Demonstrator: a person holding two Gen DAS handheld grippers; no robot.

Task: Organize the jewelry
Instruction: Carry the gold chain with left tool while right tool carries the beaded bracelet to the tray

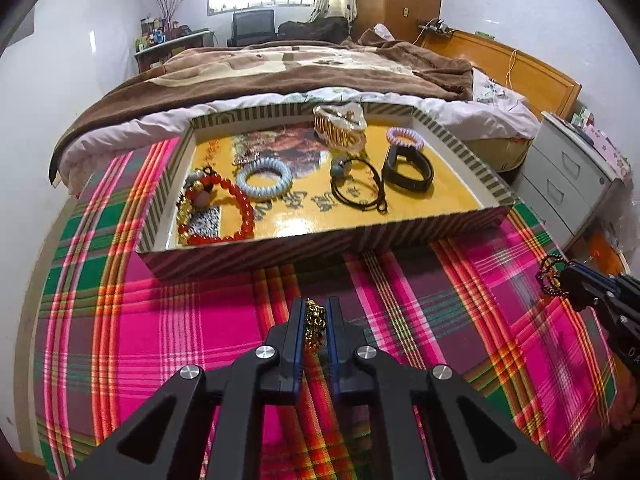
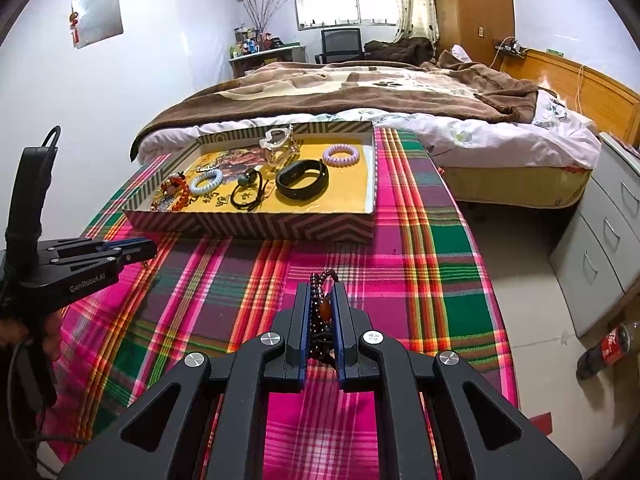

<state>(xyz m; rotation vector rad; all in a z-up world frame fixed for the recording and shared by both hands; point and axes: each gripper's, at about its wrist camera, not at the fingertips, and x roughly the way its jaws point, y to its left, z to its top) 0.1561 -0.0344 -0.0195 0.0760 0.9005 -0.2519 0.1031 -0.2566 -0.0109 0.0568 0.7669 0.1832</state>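
A striped box tray with a yellow floor stands on the plaid table. It holds a red bead bracelet, a light blue coil tie, a black cord bracelet, a black band, a purple coil tie and a hair claw. My left gripper is shut on a gold chain, in front of the tray. My right gripper is shut on a dark bead bracelet, also in front of the tray.
The table has a pink and green plaid cloth. A bed lies behind the tray. A grey drawer unit stands to the right, with a cola bottle on the floor beside it.
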